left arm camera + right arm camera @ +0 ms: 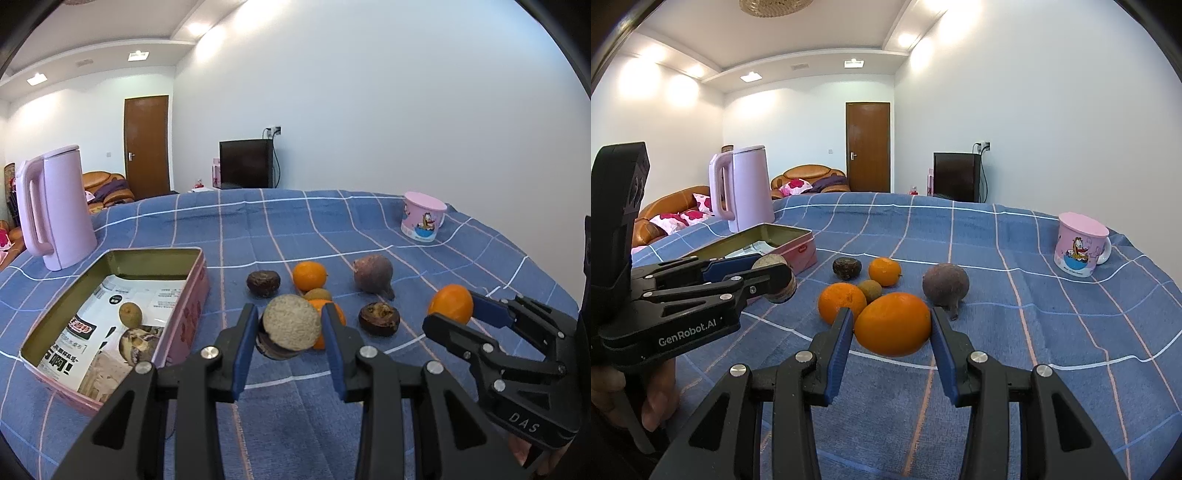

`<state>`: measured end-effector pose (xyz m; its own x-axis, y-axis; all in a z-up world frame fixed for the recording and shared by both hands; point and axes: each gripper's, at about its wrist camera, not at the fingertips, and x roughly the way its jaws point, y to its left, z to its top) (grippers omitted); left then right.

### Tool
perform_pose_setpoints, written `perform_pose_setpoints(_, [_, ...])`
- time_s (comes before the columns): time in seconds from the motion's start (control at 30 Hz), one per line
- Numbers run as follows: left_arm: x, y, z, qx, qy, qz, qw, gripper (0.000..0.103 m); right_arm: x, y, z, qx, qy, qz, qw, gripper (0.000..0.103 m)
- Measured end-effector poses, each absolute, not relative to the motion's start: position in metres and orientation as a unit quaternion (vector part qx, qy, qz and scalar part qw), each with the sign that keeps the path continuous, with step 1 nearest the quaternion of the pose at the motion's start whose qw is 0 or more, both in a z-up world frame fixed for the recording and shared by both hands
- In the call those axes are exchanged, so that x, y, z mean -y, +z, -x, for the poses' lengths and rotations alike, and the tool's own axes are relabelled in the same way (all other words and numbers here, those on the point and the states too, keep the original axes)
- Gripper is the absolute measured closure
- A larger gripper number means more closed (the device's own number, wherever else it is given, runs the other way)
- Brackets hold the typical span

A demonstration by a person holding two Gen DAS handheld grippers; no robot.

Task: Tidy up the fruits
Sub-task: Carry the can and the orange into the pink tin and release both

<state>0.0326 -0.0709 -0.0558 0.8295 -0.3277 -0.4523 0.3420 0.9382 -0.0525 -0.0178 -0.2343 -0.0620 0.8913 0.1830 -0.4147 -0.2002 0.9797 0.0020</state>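
The left gripper [290,326] is clamped on a pale, rough-faced fruit [291,326], lifted clear of the blue checked cloth [295,417]. The right gripper [892,325] is clamped on a large orange [892,324], its pads pressed to both sides. Just off the left claw's left side sits the pink tin [184,321], open, with a small kiwi [130,314] and another brownish fruit [138,345] lying inside on printed paper. Ahead of the right claw, just beyond its fingertips, waits the cluster: a second orange [841,301], a little brown-green fruit [871,290], a smaller orange [884,271] and a dark wrinkled fruit [846,267]. A purple round fruit [945,286] is just ahead to its right. Far left, a lilac kettle [748,186]; far right, a cartoon mug [1078,245].
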Motion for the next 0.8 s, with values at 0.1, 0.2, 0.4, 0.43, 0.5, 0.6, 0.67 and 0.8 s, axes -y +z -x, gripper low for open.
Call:
perform_pose_setpoints(0.1, [0.071,-0.055,-0.031,-0.228,-0.172,-0.015,0.958,0.066,0.234,-0.061,0.02,-0.205,0.099,0.022,0.973,0.059])
perform_pose_setpoints(0.2, [0.07,-0.054,-0.029,-0.221,-0.169,-0.015,0.96,0.066,0.234,-0.06,0.022,-0.199,0.099,0.023,0.975,0.059])
perform_pose_setpoints(0.4, [0.071,-0.054,-0.027,-0.214,-0.166,-0.017,0.962,0.066,0.234,-0.059,0.027,-0.184,0.1,0.026,0.978,0.059])
perform_pose_setpoints(0.43, [0.071,-0.053,-0.027,-0.214,-0.166,-0.017,0.963,0.066,0.234,-0.059,0.028,-0.181,0.101,0.027,0.978,0.059])
perform_pose_setpoints(0.5, [0.071,-0.053,-0.026,-0.211,-0.164,-0.017,0.963,0.066,0.233,-0.058,0.029,-0.177,0.101,0.028,0.979,0.059])
perform_pose_setpoints(0.6, [0.071,-0.053,-0.024,-0.207,-0.162,-0.018,0.965,0.066,0.233,-0.058,0.03,-0.172,0.102,0.028,0.979,0.059])
perform_pose_setpoints(0.67, [0.07,-0.052,-0.023,-0.204,-0.161,-0.018,0.965,0.066,0.232,-0.058,0.032,-0.167,0.102,0.029,0.98,0.059])
perform_pose_setpoints(0.8, [0.07,-0.052,-0.021,-0.198,-0.158,-0.018,0.967,0.066,0.232,-0.057,0.035,-0.158,0.103,0.031,0.981,0.059])
